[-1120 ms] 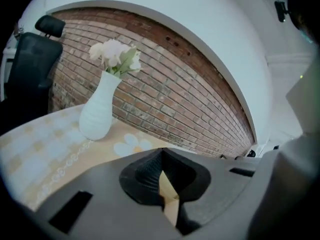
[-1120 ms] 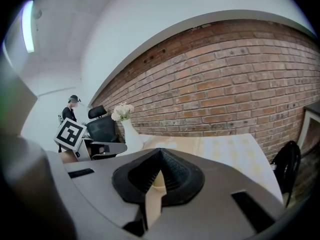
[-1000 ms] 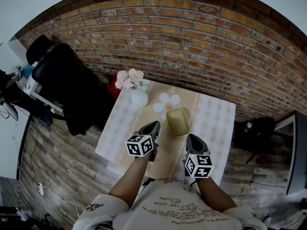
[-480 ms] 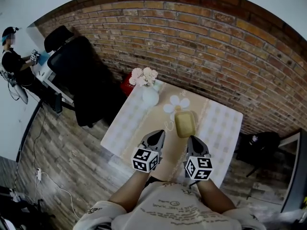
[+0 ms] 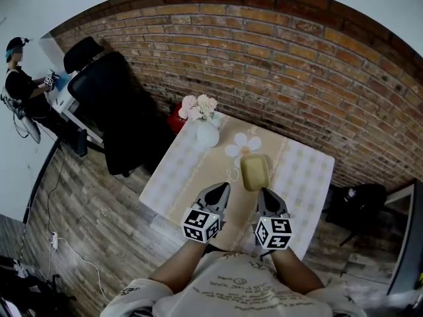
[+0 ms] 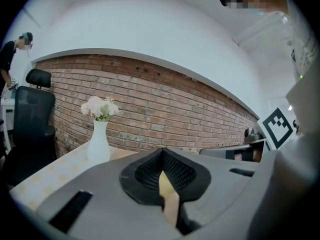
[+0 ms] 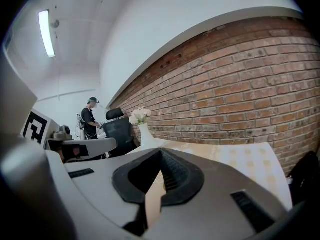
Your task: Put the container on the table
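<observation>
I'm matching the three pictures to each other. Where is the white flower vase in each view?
Head view: vase at far left corner of the table.
Left gripper view: vase left of centre.
Right gripper view: vase just left of centre.
Shared landmark: brick wall behind it.

Checked table, white vase, yellow container

Red thing behind flowers mostly hidden (can't tell what). Table near edge covered by left gripper and right gripper. Person tiny, cut by left edge.
</observation>
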Action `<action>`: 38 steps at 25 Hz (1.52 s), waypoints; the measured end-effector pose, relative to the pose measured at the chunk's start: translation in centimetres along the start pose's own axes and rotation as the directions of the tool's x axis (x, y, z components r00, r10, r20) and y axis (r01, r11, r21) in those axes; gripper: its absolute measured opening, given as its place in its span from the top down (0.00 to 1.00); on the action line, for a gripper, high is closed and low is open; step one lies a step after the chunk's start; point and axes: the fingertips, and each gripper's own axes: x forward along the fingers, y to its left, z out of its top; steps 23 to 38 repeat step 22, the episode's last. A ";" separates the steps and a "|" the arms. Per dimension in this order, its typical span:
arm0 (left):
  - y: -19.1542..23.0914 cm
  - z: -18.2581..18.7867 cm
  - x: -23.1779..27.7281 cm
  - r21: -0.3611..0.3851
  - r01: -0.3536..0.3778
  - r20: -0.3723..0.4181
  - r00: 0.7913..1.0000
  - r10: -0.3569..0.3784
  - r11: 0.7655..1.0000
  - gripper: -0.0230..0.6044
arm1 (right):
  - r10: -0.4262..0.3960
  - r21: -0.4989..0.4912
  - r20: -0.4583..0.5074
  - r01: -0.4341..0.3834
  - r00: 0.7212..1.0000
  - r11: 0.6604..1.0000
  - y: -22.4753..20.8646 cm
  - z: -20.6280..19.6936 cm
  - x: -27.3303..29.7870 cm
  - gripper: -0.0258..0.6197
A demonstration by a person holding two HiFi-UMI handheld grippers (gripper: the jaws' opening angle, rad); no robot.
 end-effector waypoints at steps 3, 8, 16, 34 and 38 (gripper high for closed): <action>-0.1 -0.2 0.3 -0.004 0.007 -0.006 1.000 -0.007 1.000 0.96 | -0.009 0.003 0.001 0.009 1.000 1.000 -0.3 0.0 0.0 0.96; 0.3 -0.6 0.3 -0.027 0.012 -0.018 1.000 -0.012 1.000 0.96 | -0.025 0.007 0.003 0.025 1.000 1.000 -0.5 0.0 0.0 0.96; 0.8 -0.8 0.1 -0.044 0.011 -0.027 1.000 -0.012 0.999 0.96 | -0.034 0.007 -0.001 0.034 0.999 0.999 -0.3 -0.1 -0.1 0.96; 1.0 -1.1 -0.6 -0.055 0.000 -0.018 1.000 -0.001 0.998 0.96 | -0.024 0.003 -0.005 0.024 1.000 1.000 0.0 -0.5 -0.4 0.96; 1.0 -1.1 -0.6 -0.055 0.000 -0.018 1.000 -0.001 0.998 0.96 | -0.024 0.003 -0.005 0.024 1.000 1.000 0.0 -0.5 -0.4 0.96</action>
